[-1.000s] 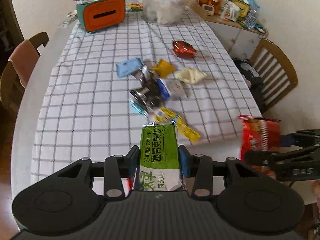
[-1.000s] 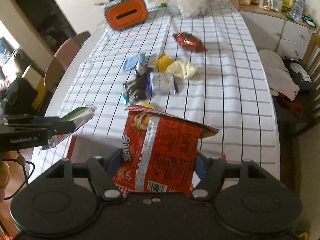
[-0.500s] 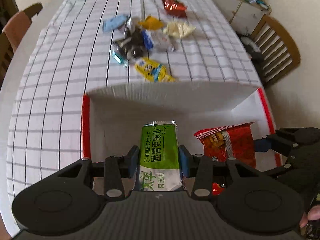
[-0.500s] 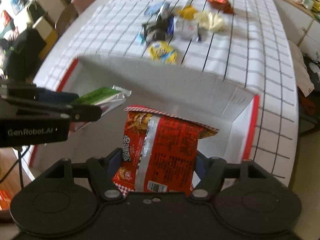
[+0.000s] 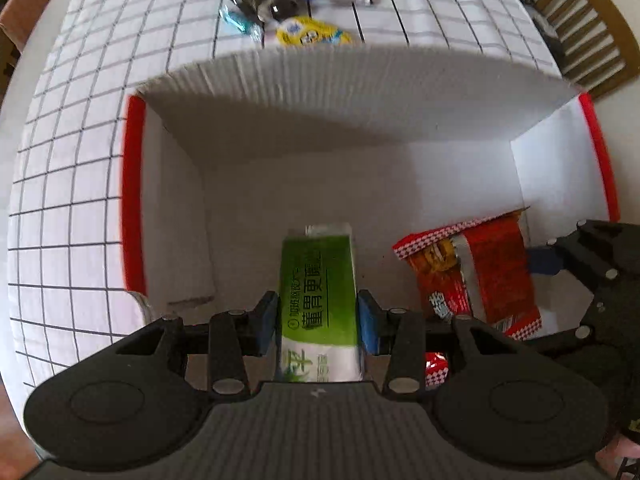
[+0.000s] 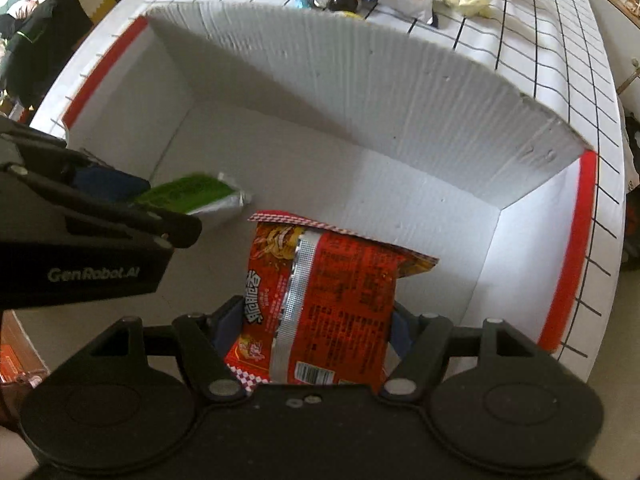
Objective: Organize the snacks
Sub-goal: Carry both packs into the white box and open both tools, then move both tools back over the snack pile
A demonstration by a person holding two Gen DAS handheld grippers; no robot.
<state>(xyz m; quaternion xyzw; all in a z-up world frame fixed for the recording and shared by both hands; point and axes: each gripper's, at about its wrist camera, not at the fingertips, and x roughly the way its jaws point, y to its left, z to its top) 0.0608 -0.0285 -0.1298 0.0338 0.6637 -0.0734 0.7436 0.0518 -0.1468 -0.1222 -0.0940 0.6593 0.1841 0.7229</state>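
The green packet [image 5: 318, 292] stands lengthwise between the left gripper [image 5: 318, 314] fingers, pinched at its sides, its free end pointing down toward the floor of the white box [image 5: 312, 92]. Just to its right the red noodle bag [image 6: 324, 300] hangs the same way, clamped across its width by the right gripper [image 6: 316, 330]. Both are inside the box walls; whether either end touches the floor is unclear. Release looks next. More snacks [image 5: 308, 34] wait on the tabletop [image 5: 72, 152] beyond.
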